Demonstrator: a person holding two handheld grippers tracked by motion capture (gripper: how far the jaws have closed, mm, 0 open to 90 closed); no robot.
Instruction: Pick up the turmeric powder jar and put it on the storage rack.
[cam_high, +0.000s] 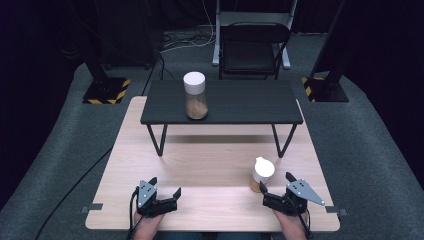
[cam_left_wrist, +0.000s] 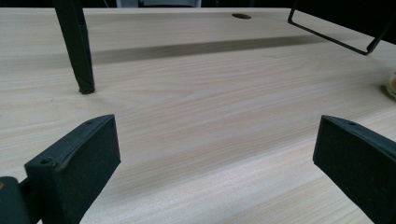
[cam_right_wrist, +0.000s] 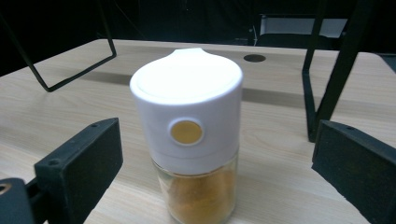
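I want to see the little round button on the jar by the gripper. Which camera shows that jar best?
The right gripper view: the jar stands close up between the open jaws, showing its white lid, round button and brownish contents. The high view shows it small; the left gripper view catches just its edge.

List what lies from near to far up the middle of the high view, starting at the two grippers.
Left gripper and right gripper → small white-capped jar on the wooden table → black raised shelf carrying the taller white-lidded jar → black chair.
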